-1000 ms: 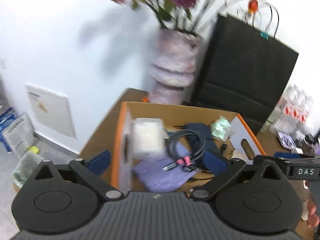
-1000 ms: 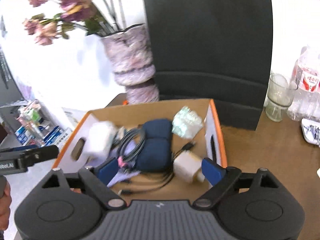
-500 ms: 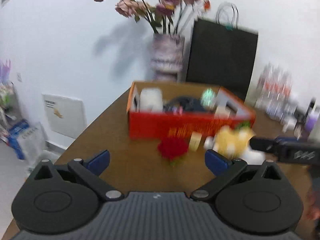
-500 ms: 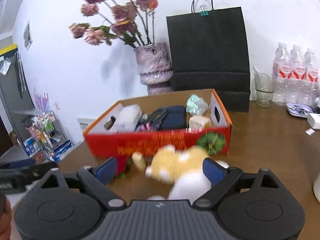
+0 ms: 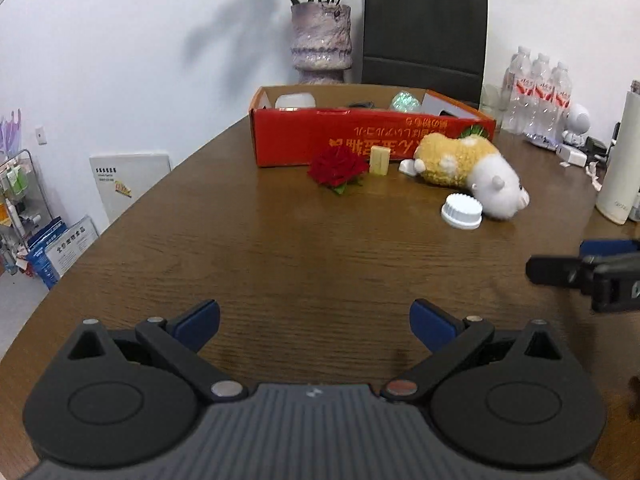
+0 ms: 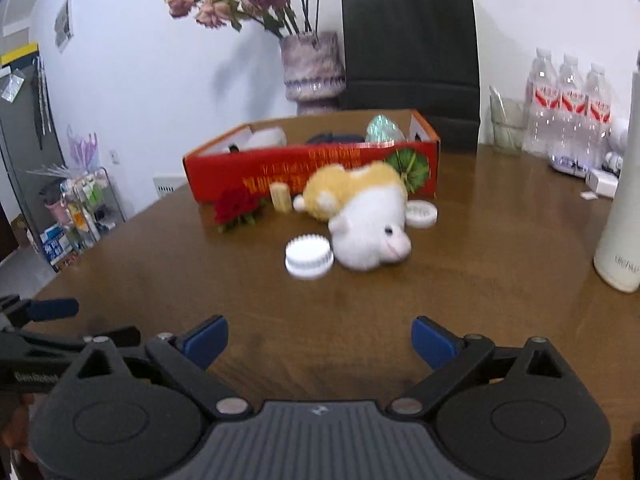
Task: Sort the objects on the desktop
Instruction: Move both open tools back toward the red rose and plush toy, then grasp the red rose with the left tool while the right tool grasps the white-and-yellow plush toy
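Having backed off the red box (image 5: 320, 136), both grippers (image 5: 315, 317) (image 6: 320, 338) gape wide, holding nothing.

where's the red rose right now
The rose lies on the table in front of the red box, left of the small block and plush.

Bright, even indoor light. Vase (image 5: 321, 42) throws a soft shadow left onto the white wall (image 5: 120, 40). Fisheye bends the edges. Right view slightly motion-blurred; table (image 6: 360, 300) shows mild sheen.
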The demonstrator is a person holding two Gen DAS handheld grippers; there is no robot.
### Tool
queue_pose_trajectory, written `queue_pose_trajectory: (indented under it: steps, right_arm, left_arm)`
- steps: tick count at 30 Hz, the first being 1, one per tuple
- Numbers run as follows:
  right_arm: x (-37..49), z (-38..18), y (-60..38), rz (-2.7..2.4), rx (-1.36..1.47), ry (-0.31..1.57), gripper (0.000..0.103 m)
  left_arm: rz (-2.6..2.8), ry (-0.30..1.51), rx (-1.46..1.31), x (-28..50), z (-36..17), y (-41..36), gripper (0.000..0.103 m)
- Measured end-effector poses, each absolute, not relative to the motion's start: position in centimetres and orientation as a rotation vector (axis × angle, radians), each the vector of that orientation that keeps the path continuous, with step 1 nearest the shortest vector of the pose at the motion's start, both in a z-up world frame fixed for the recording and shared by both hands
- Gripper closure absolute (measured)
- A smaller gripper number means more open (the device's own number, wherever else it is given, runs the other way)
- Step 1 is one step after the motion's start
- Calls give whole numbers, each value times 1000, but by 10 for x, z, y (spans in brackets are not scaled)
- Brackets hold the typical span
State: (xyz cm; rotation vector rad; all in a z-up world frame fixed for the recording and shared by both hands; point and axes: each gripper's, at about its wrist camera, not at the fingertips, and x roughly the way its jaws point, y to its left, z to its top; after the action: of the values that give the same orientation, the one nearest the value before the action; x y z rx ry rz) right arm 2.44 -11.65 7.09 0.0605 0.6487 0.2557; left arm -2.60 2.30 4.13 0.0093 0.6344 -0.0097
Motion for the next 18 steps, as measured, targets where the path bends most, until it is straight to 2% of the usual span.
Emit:
queue_pose_trajectory:
  steps: [12, 16, 18]
  right_arm:
    - [68, 88, -123, 218, 80, 572, 7]
    - [105, 87, -128, 204, 109, 580, 18]
    - [122, 83, -130, 197, 135, 593, 19]
  left_arm:
    - [-30, 581, 14, 34, 63, 22, 0]
    - [-74, 570, 20, 76, 70, 17, 4]
    - [-78, 582, 12, 101, 69, 14, 6]
